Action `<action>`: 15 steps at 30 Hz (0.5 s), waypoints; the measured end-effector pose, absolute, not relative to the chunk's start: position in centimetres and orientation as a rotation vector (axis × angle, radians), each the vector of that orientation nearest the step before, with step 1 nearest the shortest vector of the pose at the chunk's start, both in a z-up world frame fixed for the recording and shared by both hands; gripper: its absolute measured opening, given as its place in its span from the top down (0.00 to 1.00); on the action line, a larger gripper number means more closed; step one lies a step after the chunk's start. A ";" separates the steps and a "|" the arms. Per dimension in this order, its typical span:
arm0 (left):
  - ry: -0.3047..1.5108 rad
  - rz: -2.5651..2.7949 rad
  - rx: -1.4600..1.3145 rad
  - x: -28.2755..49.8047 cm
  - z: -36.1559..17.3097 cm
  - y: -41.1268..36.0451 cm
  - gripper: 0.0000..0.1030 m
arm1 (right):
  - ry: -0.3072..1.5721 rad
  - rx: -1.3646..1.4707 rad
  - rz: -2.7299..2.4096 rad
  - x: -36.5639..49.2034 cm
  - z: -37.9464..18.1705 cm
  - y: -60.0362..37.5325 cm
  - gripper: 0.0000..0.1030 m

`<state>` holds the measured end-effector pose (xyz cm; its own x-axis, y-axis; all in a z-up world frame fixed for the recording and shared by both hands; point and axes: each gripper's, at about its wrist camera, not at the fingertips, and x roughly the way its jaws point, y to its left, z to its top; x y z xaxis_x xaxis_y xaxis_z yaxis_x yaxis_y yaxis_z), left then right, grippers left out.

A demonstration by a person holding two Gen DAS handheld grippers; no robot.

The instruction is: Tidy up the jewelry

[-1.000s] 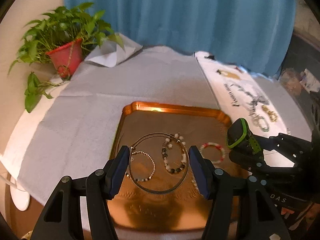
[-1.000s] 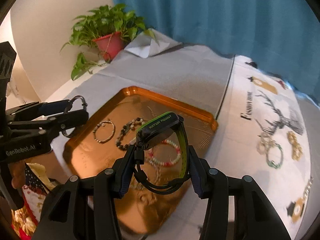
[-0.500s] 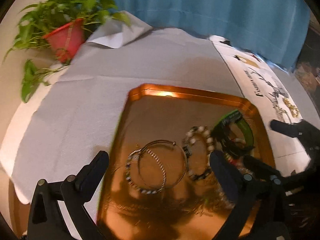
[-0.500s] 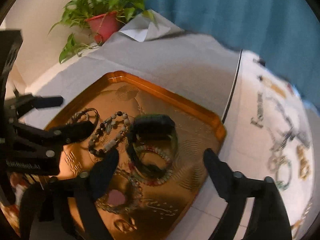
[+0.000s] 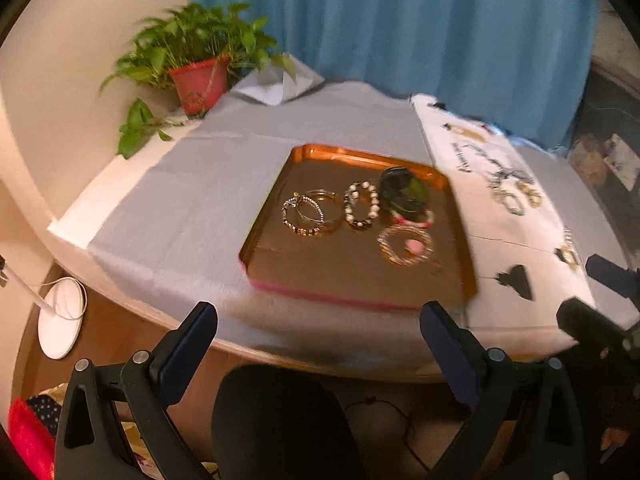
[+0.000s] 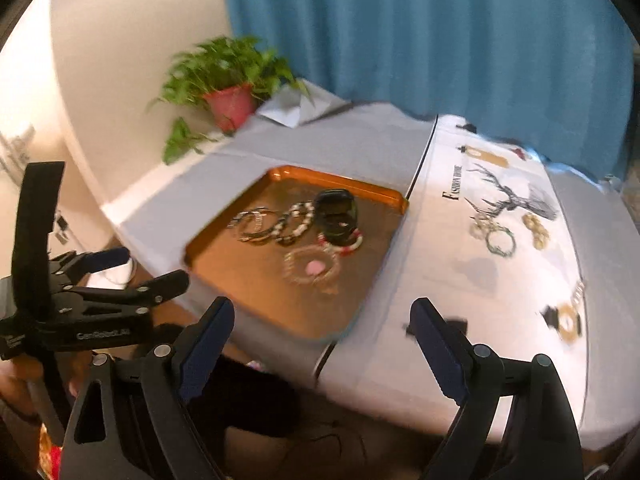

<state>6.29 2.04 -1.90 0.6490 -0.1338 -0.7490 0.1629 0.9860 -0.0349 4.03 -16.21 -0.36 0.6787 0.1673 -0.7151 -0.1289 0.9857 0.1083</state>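
A copper tray (image 5: 360, 276) (image 6: 256, 276) on the grey cloth holds several pieces: a thin wire bangle over a small bead bracelet (image 5: 308, 214), a black and white bead bracelet (image 5: 362, 204), a black and green watch (image 5: 402, 190) (image 6: 336, 212), a red and white bracelet (image 6: 344, 242) and a gold chain with a pink stone (image 5: 406, 244) (image 6: 312, 268). My left gripper (image 5: 318, 344) is open and empty, back off the table's near edge. My right gripper (image 6: 322, 338) is open and empty, also back from the table. More jewelry (image 6: 500, 236) lies on the white printed cloth to the right.
A potted plant in a red pot (image 5: 198, 84) stands at the back left by a folded white cloth (image 5: 276, 84). A blue curtain (image 5: 400, 20) hangs behind. A black chair back (image 5: 280, 420) and a white lamp base (image 5: 62, 316) are below the table edge.
Both grippers opened and let go: the wire bangle and the watch now lie in the tray. Both grippers have since pulled back and up, away from the table.
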 end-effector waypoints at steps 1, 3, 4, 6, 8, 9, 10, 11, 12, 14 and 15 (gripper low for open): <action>0.838 -0.167 0.035 5.4 -1.4 2.1 0.01 | 0.796 0.044 0.167 2.7 0.2 -16.1 0.12; 0.816 -0.166 0.030 3.1 -0.4 2.3 0.01 | 0.771 0.030 0.161 0.2 1.1 -15.8 0.12; 0.808 -0.168 0.029 2.1 0.0 2.3 0.01 | 0.758 0.025 0.156 -1.0 1.5 -15.7 0.12; 0.793 -0.173 0.036 0.5 0.7 2.5 0.01 | 0.742 0.023 0.153 -3.0 2.2 -15.6 0.11; 0.774 -0.172 0.051 -1.0 1.3 2.5 0.01 | 0.740 0.022 0.150 -4.4 2.6 -15.6 0.11; 0.762 -0.171 0.061 -1.6 1.7 2.5 0.01 | 0.742 0.024 0.149 -5.0 2.7 -15.6 0.11; 0.750 -0.169 0.066 -2.2 2.0 2.5 0.01 | 0.739 0.030 0.146 -5.7 2.9 -15.6 0.11; 0.741 -0.169 0.066 -2.8 2.3 2.6 0.01 | 0.737 0.038 0.146 -6.2 3.0 -15.6 0.11; 0.734 -0.169 0.065 -3.1 2.6 2.6 0.01 | 0.737 0.043 0.148 -6.5 3.1 -15.6 0.11; 0.721 -0.168 0.063 -3.9 3.1 2.8 0.01 | 0.730 0.054 0.152 -7.2 3.5 -15.6 0.11; 0.714 -0.168 0.063 -4.2 3.4 2.8 0.01 | 0.721 0.053 0.155 -7.6 3.9 -15.6 0.11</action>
<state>-4.20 2.76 3.37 0.7427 -0.1314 -0.6566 0.1744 0.9847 0.0002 -7.64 -15.57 3.85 0.7404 0.1599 -0.6529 -0.1235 0.9871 0.1016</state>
